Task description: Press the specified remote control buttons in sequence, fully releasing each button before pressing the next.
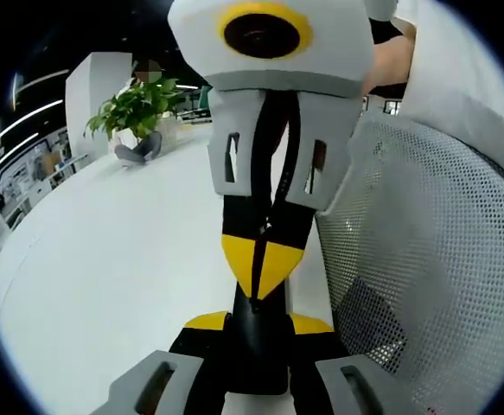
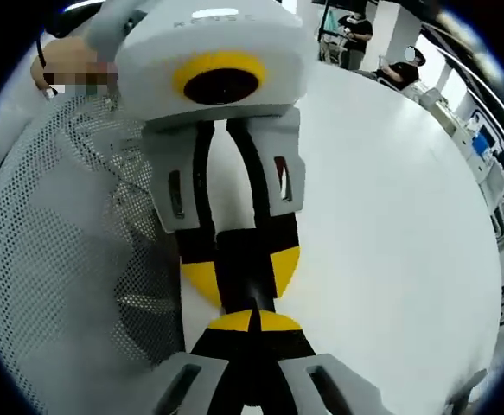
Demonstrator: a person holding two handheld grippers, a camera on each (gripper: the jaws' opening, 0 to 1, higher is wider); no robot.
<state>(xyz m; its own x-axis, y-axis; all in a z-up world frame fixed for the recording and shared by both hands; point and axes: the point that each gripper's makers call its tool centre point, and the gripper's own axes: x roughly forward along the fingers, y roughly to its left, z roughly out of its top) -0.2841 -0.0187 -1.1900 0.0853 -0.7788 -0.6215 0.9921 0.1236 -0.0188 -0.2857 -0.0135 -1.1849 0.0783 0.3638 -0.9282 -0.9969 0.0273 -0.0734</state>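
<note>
Right tool [image 2: 253,322] closed — tip meets left tool [image 1: 258,324].

The black remote control [image 1: 256,346] is mostly hidden between the two hand-held grippers, buttons unreadable.

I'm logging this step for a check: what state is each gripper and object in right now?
Left gripper: shut on the remote, clamping it from both sides.
Right gripper: shut, tips together and against the remote.
Remote: clamped, held over the table; too dark to make out the buttons.
Potted plant: upright, far across the table.
</note>
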